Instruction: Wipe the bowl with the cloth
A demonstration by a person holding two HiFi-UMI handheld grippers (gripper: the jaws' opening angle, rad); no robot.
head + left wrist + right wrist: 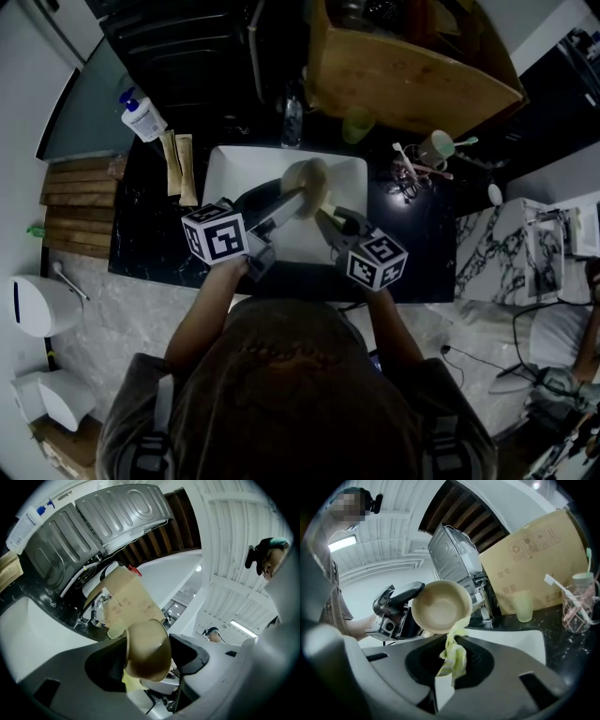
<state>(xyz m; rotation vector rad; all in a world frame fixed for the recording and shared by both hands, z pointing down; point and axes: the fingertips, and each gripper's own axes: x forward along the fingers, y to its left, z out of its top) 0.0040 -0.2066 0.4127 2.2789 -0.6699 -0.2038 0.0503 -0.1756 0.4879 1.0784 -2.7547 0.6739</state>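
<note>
Cloth (pixel 454 651) upright in right gripper (pixel 450 668), sideways bowl (pixel 440 606) open toward it.

bowl (pixel 440 606): tan, tipped on its side, aloft | cloth (pixel 453 656): yellow-green, crumpled, touching bowl's rim

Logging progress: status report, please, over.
Left tongs shut on tan round bowl, tilted above white sink. Right tongs shut on yellow-green cloth, at bowl's rim. Nothing in the way.
</note>
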